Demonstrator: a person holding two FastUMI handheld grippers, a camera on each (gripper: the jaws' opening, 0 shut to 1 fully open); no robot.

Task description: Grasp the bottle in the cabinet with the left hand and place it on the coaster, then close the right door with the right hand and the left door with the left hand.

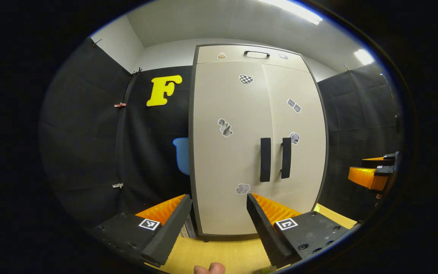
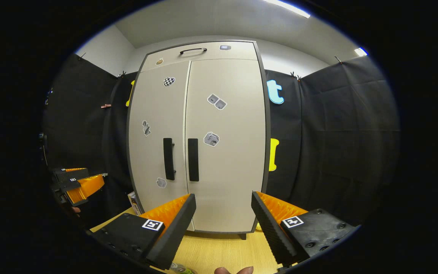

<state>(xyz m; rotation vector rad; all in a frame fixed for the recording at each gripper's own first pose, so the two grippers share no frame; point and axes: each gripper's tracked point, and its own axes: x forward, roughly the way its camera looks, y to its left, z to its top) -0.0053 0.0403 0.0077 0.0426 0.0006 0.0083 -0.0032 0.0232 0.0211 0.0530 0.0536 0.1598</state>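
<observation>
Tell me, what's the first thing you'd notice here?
The tall pale cabinet stands in the middle on a wooden table, both doors shut, stickers dotted over them and two dark handles side by side. Nearer, the left gripper and right gripper hold their fingers wide apart, empty.

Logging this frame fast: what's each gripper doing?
Left gripper: open, holding nothing, facing the closed beige two-door cabinet.
Right gripper: open, holding nothing.

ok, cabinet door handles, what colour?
Black, both handles, on beige doors. Clearest in the left gripper view.
</observation>
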